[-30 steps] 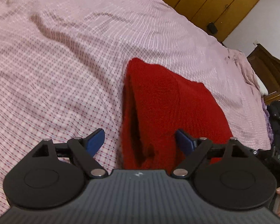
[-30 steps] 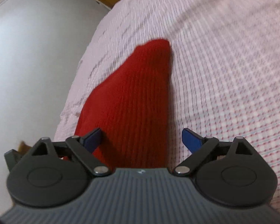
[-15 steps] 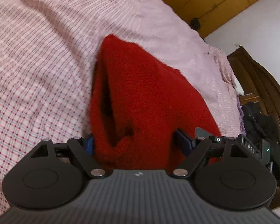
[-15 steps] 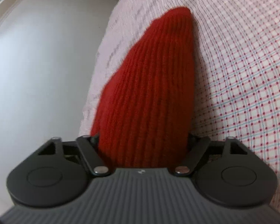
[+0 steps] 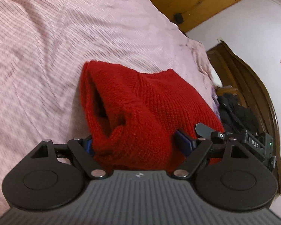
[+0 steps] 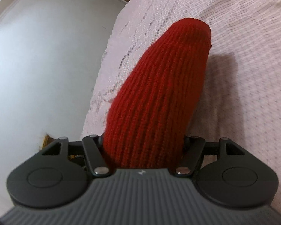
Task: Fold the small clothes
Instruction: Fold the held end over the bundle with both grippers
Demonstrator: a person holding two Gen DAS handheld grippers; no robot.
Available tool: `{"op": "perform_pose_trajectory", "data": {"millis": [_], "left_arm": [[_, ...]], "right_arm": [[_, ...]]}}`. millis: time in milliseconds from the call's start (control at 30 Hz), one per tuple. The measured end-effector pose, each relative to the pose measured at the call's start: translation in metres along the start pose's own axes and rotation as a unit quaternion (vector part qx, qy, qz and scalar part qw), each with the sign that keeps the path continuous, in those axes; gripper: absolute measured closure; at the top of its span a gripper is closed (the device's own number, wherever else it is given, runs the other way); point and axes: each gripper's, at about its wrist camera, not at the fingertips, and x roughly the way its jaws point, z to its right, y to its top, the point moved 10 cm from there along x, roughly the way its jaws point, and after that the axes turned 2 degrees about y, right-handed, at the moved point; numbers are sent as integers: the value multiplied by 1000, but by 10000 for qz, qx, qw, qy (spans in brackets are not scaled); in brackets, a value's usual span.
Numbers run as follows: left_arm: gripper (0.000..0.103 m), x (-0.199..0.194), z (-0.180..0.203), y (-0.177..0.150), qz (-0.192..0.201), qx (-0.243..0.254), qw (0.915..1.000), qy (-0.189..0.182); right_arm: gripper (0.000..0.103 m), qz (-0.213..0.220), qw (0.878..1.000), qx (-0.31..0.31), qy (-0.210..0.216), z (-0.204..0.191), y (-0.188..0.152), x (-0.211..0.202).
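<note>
A red knit hat (image 5: 149,101) is held up over the pink checked bed sheet (image 5: 46,46), with its dark opening facing left. My left gripper (image 5: 136,142) is shut on one end, and the thick knit fills the wide gap between its blue pads (image 5: 184,145). In the right wrist view the red knit hat (image 6: 163,86) stretches away from my right gripper (image 6: 143,142), whose jaws are closing on it. Its pads are hidden behind the wool. The hat casts a shadow on the sheet (image 6: 243,37). The right gripper's body (image 5: 256,146) shows at the hat's far side.
Wooden wardrobe doors (image 5: 196,0) stand beyond the bed. A dark wooden headboard (image 5: 256,86) and a pile of dark clothes (image 5: 238,110) lie to the right. In the right wrist view the bed's edge drops to a pale surface (image 6: 46,56) on the left.
Both grippers came forward around the hat and closed on it, the right one more narrowly. The hat has since risen off the sheet with them.
</note>
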Motion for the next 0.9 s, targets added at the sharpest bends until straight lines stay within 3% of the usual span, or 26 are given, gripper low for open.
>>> {"op": "perform_pose_trajectory", "data": {"millis": [200,367,533,733,900], "left_arm": [[18,-3,30,-65,-315,172,9993,-101],[18,5,26,-109,-483,418,9979,141],[18,7,6,-123,-422,657,9940,761],[18,-25,20,-118,96,1249,9864,1069],[18,-43,49,-100,544,1888,9746,1079]], "right_arm": [[34,-43,9992,374,-115,37,-39,-41],[33,-4,9970,682,-369,79,-63,-49],[28,151,9968,171,-769,89,-76,-47],[27,359,9922,-356,-1138,78,-87,-68],[28,837,9773,-1056,-1636,77,-73,-86]]}}
